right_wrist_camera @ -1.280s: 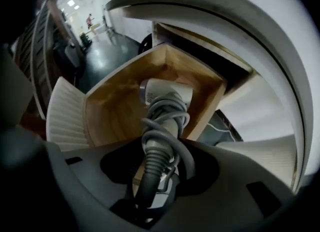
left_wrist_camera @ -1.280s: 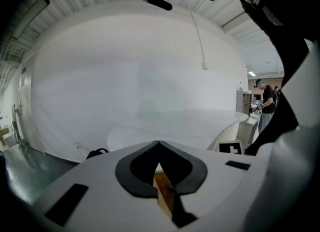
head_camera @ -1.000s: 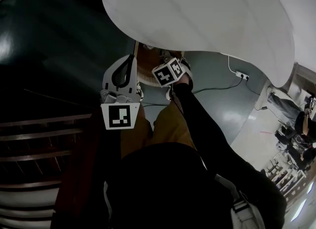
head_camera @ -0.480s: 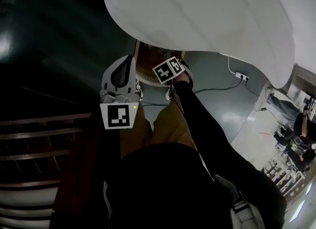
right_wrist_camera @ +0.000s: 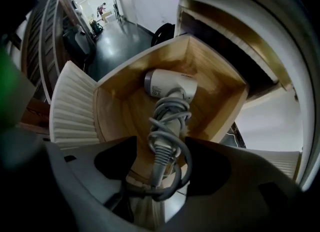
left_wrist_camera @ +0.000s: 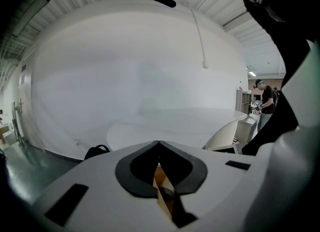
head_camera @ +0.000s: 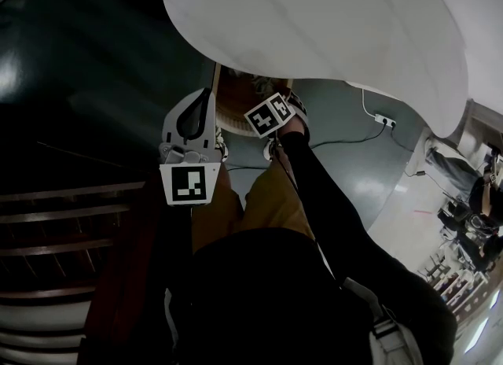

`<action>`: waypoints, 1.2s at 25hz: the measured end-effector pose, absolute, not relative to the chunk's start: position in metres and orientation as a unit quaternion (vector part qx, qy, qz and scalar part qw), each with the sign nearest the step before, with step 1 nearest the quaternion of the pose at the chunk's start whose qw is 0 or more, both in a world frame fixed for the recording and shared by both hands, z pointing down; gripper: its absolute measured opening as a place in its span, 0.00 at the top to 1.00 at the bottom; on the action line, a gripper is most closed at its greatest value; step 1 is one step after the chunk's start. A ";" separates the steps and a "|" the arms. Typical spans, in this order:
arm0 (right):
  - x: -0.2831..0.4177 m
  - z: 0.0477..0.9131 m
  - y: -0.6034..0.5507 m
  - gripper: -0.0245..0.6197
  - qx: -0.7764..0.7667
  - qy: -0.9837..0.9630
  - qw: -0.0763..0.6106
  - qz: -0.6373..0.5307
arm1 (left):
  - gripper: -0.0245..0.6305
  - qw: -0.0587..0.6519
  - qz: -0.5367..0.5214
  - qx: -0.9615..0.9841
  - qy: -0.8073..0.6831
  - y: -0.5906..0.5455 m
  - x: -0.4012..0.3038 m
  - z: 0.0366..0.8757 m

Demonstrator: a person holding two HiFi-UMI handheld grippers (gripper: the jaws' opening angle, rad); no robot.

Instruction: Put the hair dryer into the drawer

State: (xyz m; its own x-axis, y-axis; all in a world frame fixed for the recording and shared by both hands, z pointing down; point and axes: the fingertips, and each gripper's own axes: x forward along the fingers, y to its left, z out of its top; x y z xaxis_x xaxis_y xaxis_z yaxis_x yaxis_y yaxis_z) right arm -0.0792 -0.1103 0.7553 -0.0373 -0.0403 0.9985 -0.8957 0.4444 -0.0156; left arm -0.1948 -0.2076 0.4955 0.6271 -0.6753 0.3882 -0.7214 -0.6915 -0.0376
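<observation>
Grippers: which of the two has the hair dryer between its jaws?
The right gripper: its jaws are opening around the hair dryer, which lies in the drawer. The left gripper is shut on nothing.

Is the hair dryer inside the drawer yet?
Inside. The hair dryer lies on the wooden floor of the drawer, its cord-wrapped handle between the jaws of the right gripper, which are opening.

You wear a black long sleeve (head_camera: 330,206) and mustard-yellow trousers (head_camera: 271,198). Your left gripper (left_wrist_camera: 159,142) and right gripper (right_wrist_camera: 161,143) have white shells with black pads. Each carries a marker cube (head_camera: 189,185) with black-and-white squares.
</observation>
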 end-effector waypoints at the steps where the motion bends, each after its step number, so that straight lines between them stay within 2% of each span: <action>1: -0.079 0.752 -0.110 0.49 0.382 -0.623 0.576 0.367 | 0.94 0.062 0.189 0.900 -0.388 -0.207 -0.195 0.496; 23: -0.073 0.663 -0.126 0.49 0.438 -0.714 0.448 0.312 | 0.94 0.054 0.193 0.905 -0.374 -0.191 -0.158 0.481; 30: -0.065 0.622 -0.129 0.49 0.453 -0.743 0.379 0.315 | 0.94 0.048 0.190 0.907 -0.372 -0.187 -0.138 0.465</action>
